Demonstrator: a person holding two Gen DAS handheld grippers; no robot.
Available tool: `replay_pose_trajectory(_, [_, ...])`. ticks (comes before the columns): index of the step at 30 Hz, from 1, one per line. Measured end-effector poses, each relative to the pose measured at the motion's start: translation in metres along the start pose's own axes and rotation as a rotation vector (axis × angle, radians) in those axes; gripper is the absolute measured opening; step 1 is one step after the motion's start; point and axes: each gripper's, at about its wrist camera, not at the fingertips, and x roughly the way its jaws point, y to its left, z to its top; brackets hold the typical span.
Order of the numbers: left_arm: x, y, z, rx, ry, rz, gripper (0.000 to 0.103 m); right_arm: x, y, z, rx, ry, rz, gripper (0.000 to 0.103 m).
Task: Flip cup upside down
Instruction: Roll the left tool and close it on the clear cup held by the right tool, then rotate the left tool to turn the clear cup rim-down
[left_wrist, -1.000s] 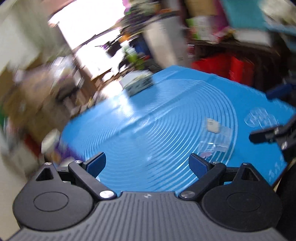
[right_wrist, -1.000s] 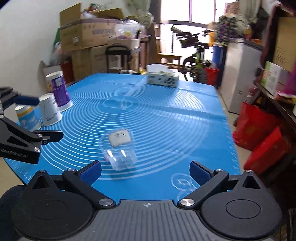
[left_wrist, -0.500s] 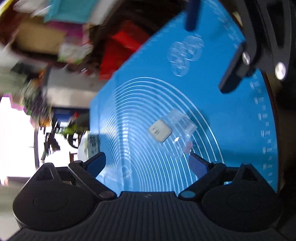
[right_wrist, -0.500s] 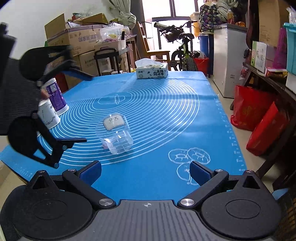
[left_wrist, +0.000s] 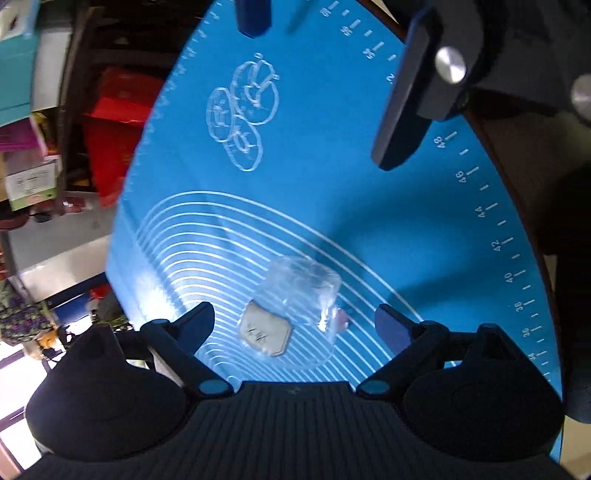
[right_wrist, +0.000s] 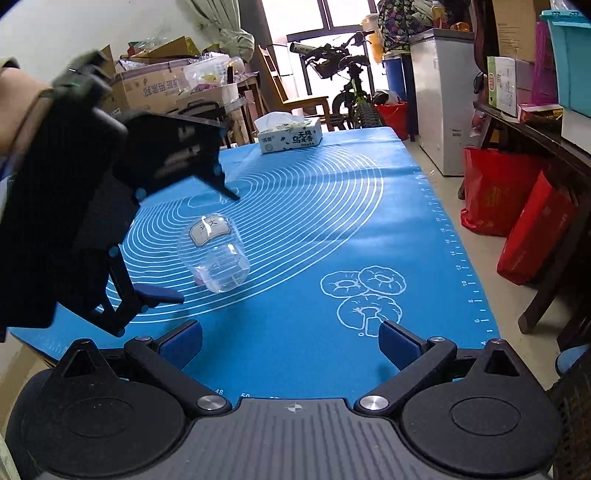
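A clear plastic cup (right_wrist: 215, 254) with a grey label lies on its side on the blue mat (right_wrist: 332, 221). In the left wrist view the cup (left_wrist: 295, 314) sits between and just ahead of my open left gripper (left_wrist: 293, 323), not touching the fingers. The left gripper also shows in the right wrist view (right_wrist: 207, 243), rolled on its side and open around the cup from the left. My right gripper (right_wrist: 290, 341) is open and empty near the mat's front edge, short of the cup; it also shows in the left wrist view (left_wrist: 325, 88).
A tissue box (right_wrist: 290, 134) stands at the far end of the mat. Cardboard boxes (right_wrist: 155, 88) are at the back left. Red bags (right_wrist: 517, 214) and a dark shelf are off the right edge. A bicycle (right_wrist: 343, 85) stands behind the table.
My left gripper has rolled onto its side and moved in toward the cup, which now lies between its open fingers. The right gripper has drifted slightly right; the cup has not moved.
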Motion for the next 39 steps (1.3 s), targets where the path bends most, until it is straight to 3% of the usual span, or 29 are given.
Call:
replay_pose_trajectory(3, [0.004, 0.003, 0.000, 0.009, 0.011, -0.016, 0.090, -0.001, -0.003, -0.001, 0.010, -0.006, 0.003, 0.103])
replay_pose_trajectory(9, [0.011, 0.011, 0.003, -0.006, 0.026, -0.026, 0.066, -0.001, -0.006, -0.003, 0.018, -0.015, 0.012, 0.103])
replay_pose_trajectory(15, [0.008, 0.021, 0.001, -0.086, -0.011, -0.047, 0.060, -0.003, -0.005, -0.003, 0.017, -0.025, 0.012, 0.103])
replay_pose_trajectory(23, [0.011, 0.028, -0.009, -0.205, -0.051, -0.040, 0.059, 0.000, -0.003, -0.005, 0.009, -0.018, 0.012, 0.103])
replay_pose_trajectory(32, [0.007, 0.036, -0.026, -0.469, -0.133, -0.050, 0.059, 0.004, -0.002, -0.003, 0.000, -0.010, 0.005, 0.103])
replay_pose_trajectory(39, [0.010, 0.042, -0.053, -0.876, -0.231, -0.021, 0.059, 0.008, 0.001, -0.001, -0.012, -0.002, 0.005, 0.103])
